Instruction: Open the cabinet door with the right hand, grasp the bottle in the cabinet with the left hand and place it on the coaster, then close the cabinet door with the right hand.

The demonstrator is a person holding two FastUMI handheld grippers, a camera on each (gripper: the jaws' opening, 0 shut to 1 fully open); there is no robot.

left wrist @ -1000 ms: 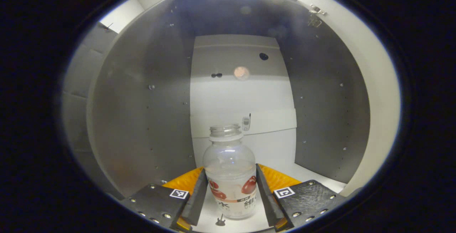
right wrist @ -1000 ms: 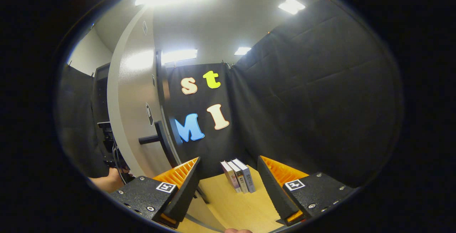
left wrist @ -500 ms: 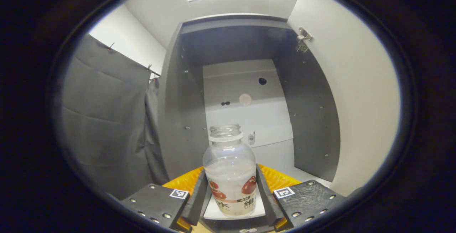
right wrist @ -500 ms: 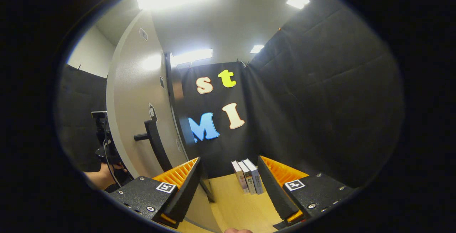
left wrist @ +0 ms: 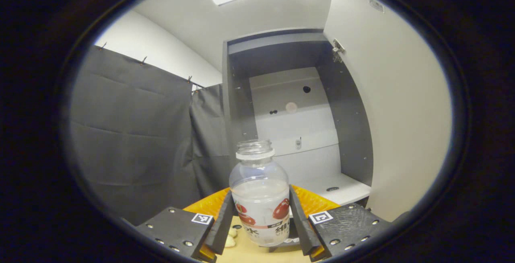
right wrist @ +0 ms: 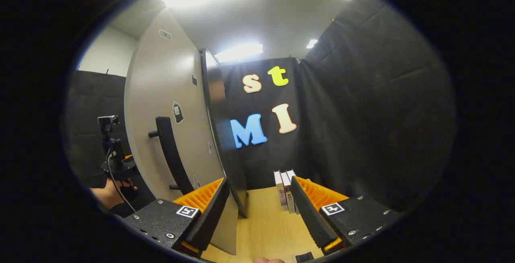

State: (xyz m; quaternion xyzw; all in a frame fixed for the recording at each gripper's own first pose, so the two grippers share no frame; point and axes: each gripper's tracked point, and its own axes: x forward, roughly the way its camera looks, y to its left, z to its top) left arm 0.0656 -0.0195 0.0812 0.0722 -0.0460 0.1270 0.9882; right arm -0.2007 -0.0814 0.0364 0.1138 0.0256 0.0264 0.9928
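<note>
Booth: we are facing the open cabinet (left wrist: 297, 134), its door (left wrist: 394, 106) swung right.
Left gripper (left wrist: 260, 224): we are clamping the bottle (left wrist: 260, 196) upright, outside the cabinet.
Right gripper (right wrist: 259, 210): we are holding it wide over the desk (right wrist: 263, 227), books (right wrist: 285, 188) ahead, door handle (right wrist: 171, 154) left.

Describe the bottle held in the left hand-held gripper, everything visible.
The clear plastic bottle stands upright with no cap on its threaded neck, a white collar ring below it. Its body looks mostly empty and cloudy, wrapped low by a label printed with red fruit. The left hand-held gripper presses both fingers on its sides, holding it out in front of the open grey cabinet.
</note>
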